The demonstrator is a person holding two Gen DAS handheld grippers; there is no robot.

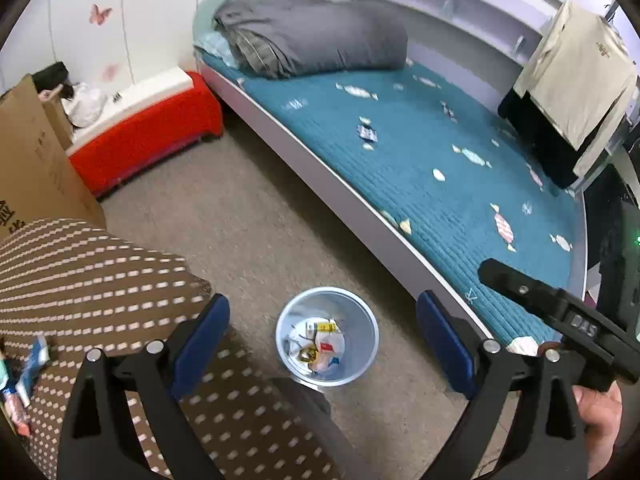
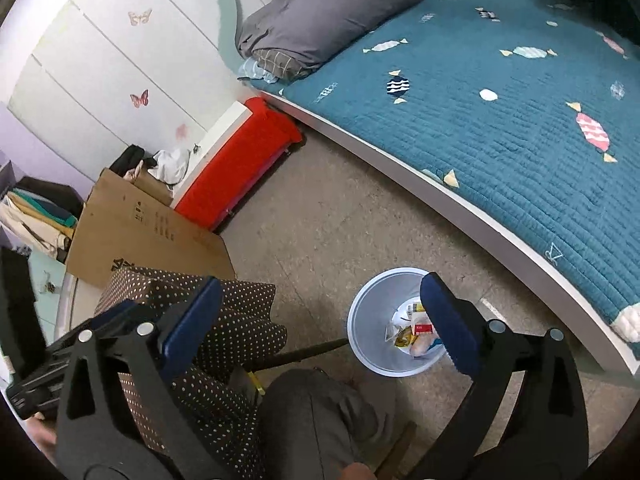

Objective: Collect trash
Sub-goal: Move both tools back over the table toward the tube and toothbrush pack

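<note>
A pale blue trash bin (image 1: pixel 360 316) stands on the floor beside the bed, with several crumpled wrappers (image 1: pixel 320 342) inside. It also shows in the right wrist view (image 2: pixel 366 320). My left gripper (image 1: pixel 322 340) is open and empty, high above the bin. My right gripper (image 2: pixel 322 322) is open and empty, also above the bin, and its black body shows in the left wrist view (image 1: pixel 560 316). More wrappers (image 1: pixel 28 376) lie on the brown dotted cloth (image 1: pixel 100 272) at the far left.
A bed with a teal candy-print quilt (image 1: pixel 440 152) and a grey duvet (image 1: pixel 312 36) fills the right. A red and white bench (image 1: pixel 148 136) and a cardboard box (image 1: pixel 28 160) stand by the wall. Clothes (image 1: pixel 576 76) hang at right. A person's knee (image 2: pixel 316 420) is below.
</note>
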